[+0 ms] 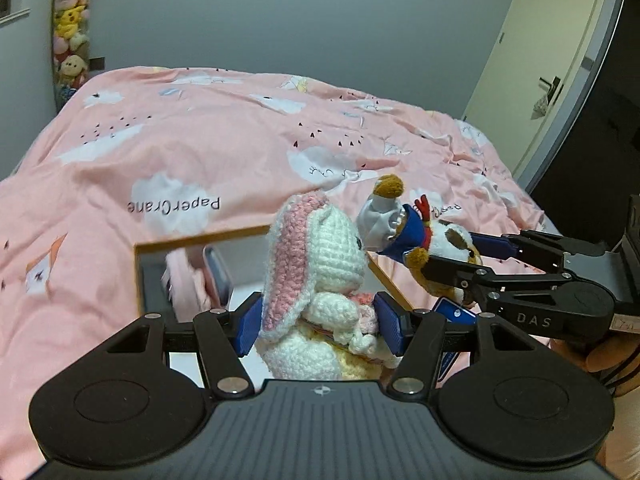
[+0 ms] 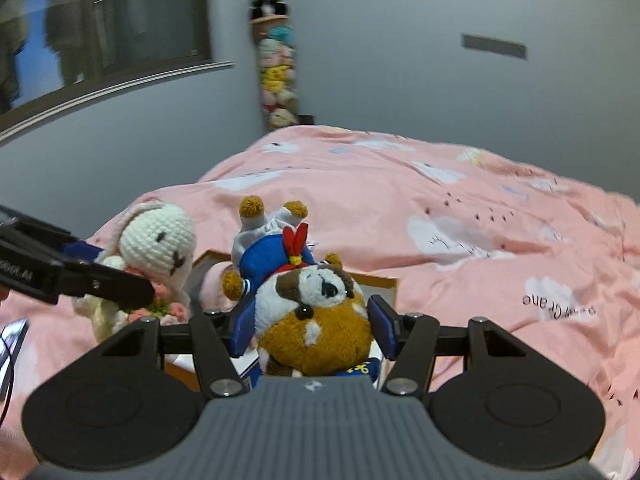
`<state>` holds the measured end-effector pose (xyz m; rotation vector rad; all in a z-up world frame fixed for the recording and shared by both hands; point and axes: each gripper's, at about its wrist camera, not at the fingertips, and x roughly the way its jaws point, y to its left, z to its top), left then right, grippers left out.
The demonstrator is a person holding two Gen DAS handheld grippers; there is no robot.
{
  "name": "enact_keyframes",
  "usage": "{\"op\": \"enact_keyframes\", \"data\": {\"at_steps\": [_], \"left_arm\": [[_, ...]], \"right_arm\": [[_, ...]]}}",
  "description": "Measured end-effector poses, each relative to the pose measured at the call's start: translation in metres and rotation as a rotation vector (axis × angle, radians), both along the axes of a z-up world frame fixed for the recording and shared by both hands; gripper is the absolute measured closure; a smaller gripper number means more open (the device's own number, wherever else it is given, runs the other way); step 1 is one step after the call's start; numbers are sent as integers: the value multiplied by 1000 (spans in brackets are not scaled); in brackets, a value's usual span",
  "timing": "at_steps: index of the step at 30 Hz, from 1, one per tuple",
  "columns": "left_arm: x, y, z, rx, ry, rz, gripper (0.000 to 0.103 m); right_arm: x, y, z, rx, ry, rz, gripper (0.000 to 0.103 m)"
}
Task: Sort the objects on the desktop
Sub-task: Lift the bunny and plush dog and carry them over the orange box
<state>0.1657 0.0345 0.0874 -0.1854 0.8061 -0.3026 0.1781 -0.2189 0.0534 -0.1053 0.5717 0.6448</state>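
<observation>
Black linkages and a ribbed grey housing fill the bottom of both wrist views. Between the blue pads of the left gripper (image 1: 320, 326), the crocheted rabbit (image 1: 316, 280) is clamped at its middle, the pads pressing in on either side; it stands upright, long axis running from 6 to 12 o'clock, face turned toward 3 o'clock, one pink-lined ear drooping toward 7. Its feet are cut off behind the housing.

Under it lies a wood-rimmed box (image 1: 200, 240) on the pink duvet (image 1: 160, 152); the pinkish contents at its 9 o'clock side are too blurred to name.

At 3 o'clock in the left view the right gripper (image 1: 452, 264) reaches in level from the frame edge, a hand (image 1: 600, 354) partly visible behind it. Its jaws are closed around the head of the brown-and-white plush dog (image 2: 316, 320), which hangs inverted and tilted: head at 6 o'clock, nearest that camera, blue-suited body and brown-tipped legs pointing toward 11 to 12. A blue tag peeks out beneath, its print unreadable.

Far off, stacked plush toys (image 2: 276, 76) climb the wall corner.
</observation>
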Motion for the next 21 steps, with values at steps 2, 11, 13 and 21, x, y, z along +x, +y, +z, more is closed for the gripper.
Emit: {"op": "enact_keyframes", "data": {"at_steps": [2, 11, 13, 21], "left_arm": [[22, -3, -11, 5, 30, 1, 34], [110, 4, -84, 34, 219, 53, 34], [125, 8, -96, 30, 251, 64, 34], [155, 10, -124, 30, 308, 35, 34]], "right_arm": [[20, 3, -6, 14, 44, -23, 42], [88, 37, -69, 24, 292, -135, 42], [97, 47, -82, 2, 315, -150, 42], [132, 68, -120, -31, 388, -182, 42]]}}
